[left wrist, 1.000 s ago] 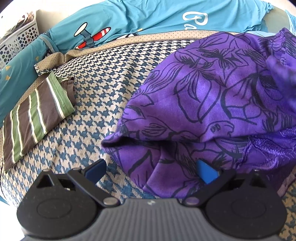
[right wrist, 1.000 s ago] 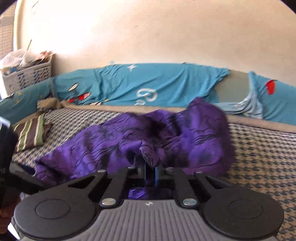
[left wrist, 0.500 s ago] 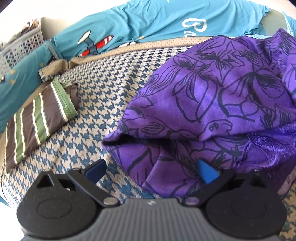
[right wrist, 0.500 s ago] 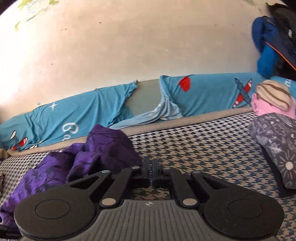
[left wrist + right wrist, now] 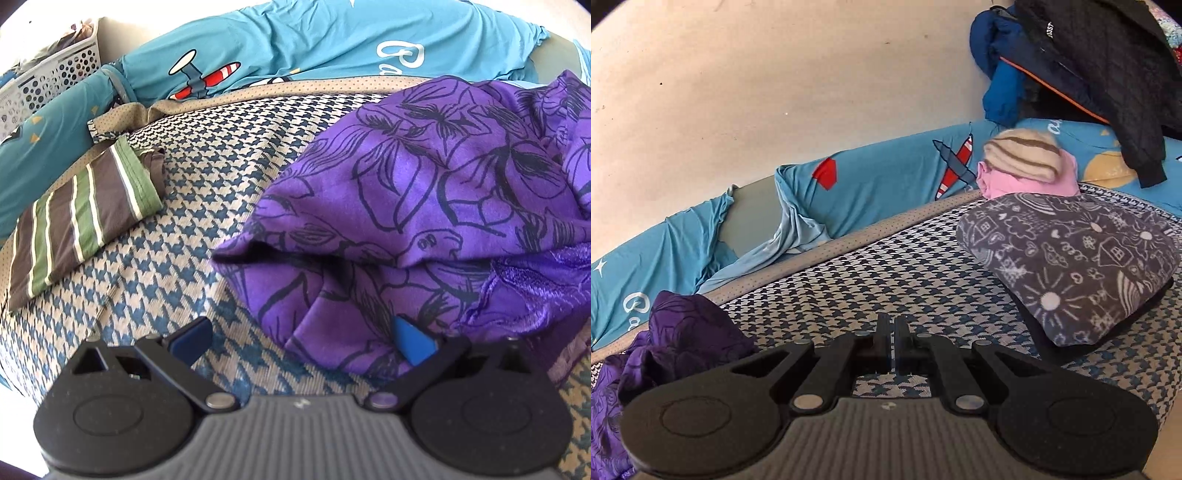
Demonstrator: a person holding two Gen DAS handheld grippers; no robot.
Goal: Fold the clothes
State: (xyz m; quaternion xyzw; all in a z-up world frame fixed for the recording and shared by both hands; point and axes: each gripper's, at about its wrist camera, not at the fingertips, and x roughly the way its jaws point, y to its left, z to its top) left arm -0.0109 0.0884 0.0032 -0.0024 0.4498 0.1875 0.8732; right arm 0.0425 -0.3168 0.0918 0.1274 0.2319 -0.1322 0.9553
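A crumpled purple garment (image 5: pixel 436 192) with black flower outlines lies heaped on the houndstooth bed cover (image 5: pixel 207 177). My left gripper (image 5: pixel 301 341) is open at the heap's near edge. Its right blue pad (image 5: pixel 412 345) is tucked against the cloth, while the left pad (image 5: pixel 192 338) is over bare cover. In the right wrist view the purple garment (image 5: pixel 683 332) shows only at the lower left. My right gripper (image 5: pixel 890 332) is shut with nothing between its fingers, above the bed cover (image 5: pixel 905 273) and apart from the cloth.
A folded green and brown striped garment (image 5: pixel 81 221) lies at the left, with a white laundry basket (image 5: pixel 62 77) behind it. Blue plane-print cushions (image 5: pixel 295 48) line the wall. A grey patterned pillow (image 5: pixel 1071 266), pink and beige folded clothes (image 5: pixel 1027 166) and hanging jackets (image 5: pixel 1089 55) are to the right.
My right gripper let go of the purple garment and swung right, away from it, staying shut. The cloth dropped back onto the heap. My left gripper stayed open at the edge.
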